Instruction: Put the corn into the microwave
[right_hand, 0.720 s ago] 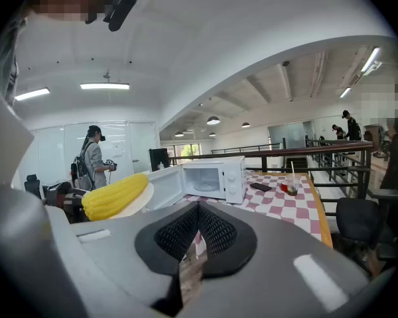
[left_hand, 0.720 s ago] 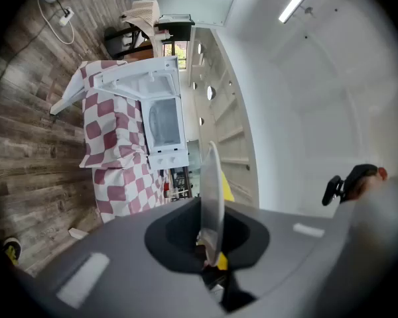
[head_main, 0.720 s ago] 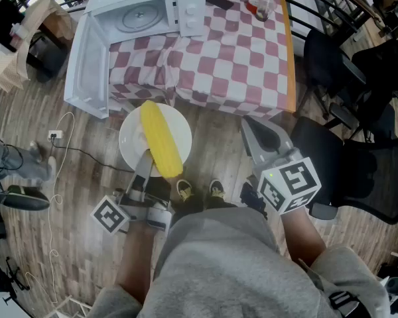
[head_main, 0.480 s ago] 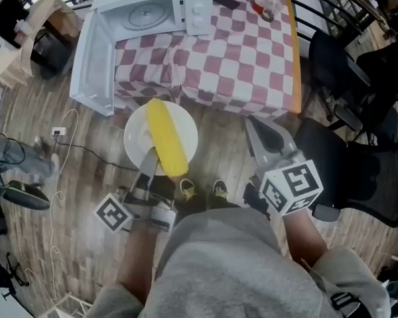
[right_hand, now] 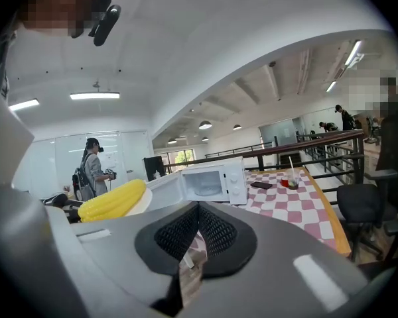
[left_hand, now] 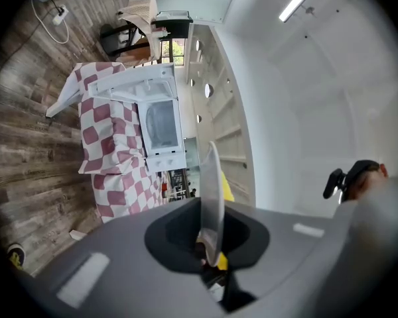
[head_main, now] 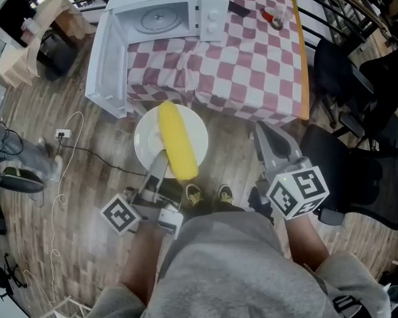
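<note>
The left gripper (head_main: pixel 160 167) is clamping a white plate (head_main: pixel 146 144) bearing the corn (head_main: pixel 177 141), short of the open microwave (head_main: pixel 162 17); nothing is going in yet. The right gripper (head_main: pixel 265 134) is hanging closed, empty.

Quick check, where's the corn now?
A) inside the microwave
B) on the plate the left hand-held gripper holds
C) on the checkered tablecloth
B: the corn lies on the white plate, whose rim the left hand-held gripper pinches, short of the open microwave.
</note>
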